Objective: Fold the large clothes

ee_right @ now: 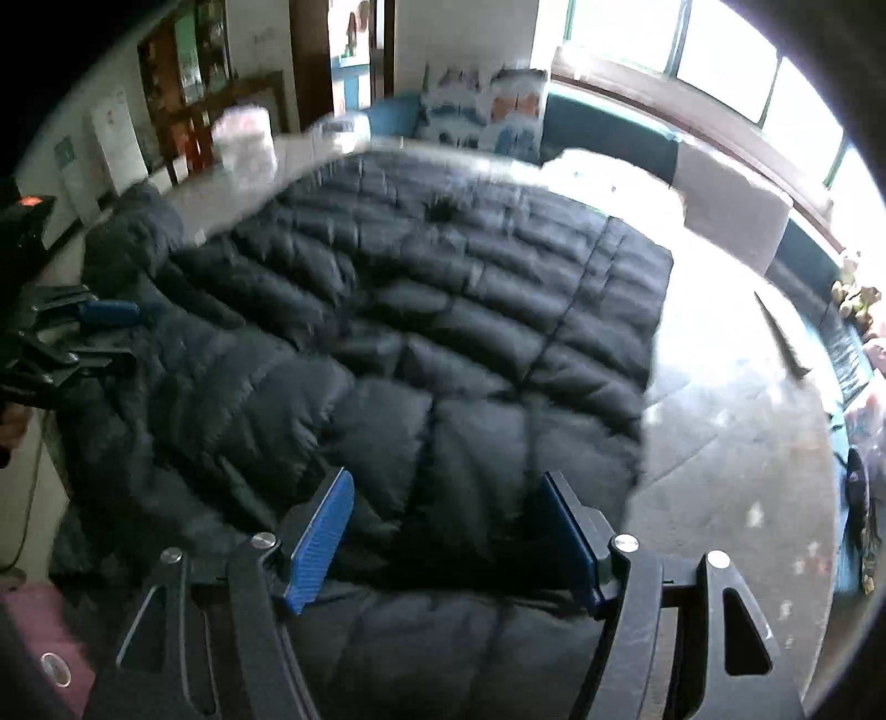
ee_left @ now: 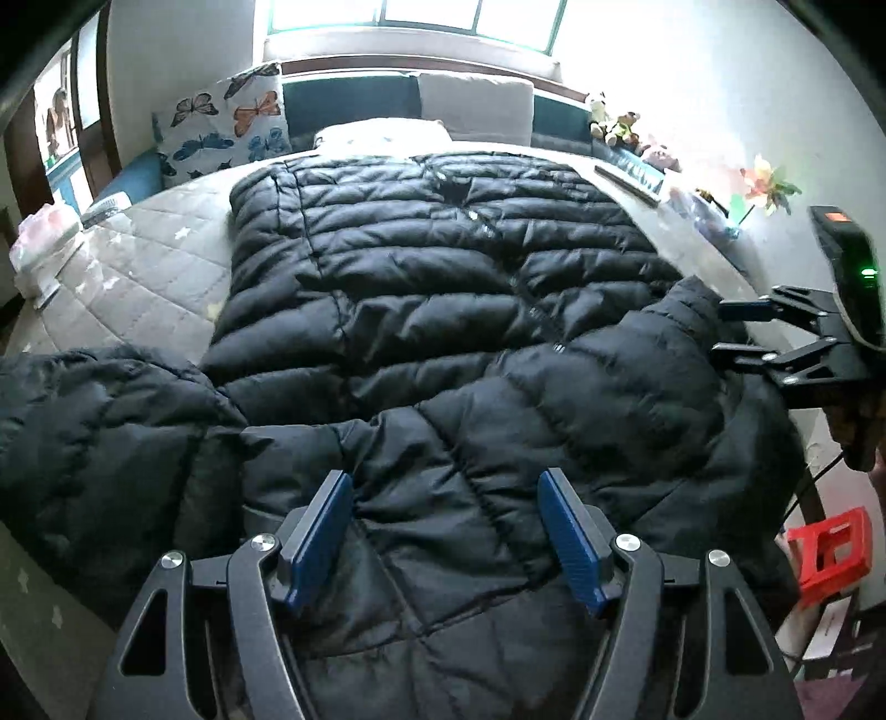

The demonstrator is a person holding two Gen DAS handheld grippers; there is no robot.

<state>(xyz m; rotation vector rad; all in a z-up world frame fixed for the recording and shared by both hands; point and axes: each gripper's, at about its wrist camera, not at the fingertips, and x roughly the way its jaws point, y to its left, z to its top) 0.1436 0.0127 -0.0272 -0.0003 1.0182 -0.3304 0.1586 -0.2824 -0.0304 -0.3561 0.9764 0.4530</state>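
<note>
One puffy quilted black jacket (ee_left: 443, 288), glossy, flat on bed (ee_left: 149, 260), seemingly ungripped

Bright daylight pours through a wide window (ee_left: 415, 16) at the top of the frame above a grey quilted bed (ee_left: 138, 260), with a butterfly-print cushion (ee_left: 221, 119) upper left and a red stool (ee_left: 830, 548) lower right.

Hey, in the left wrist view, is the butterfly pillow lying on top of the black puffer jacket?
No, the butterfly pillow stands at the head of the bed, apart from the black puffer jacket.
</note>
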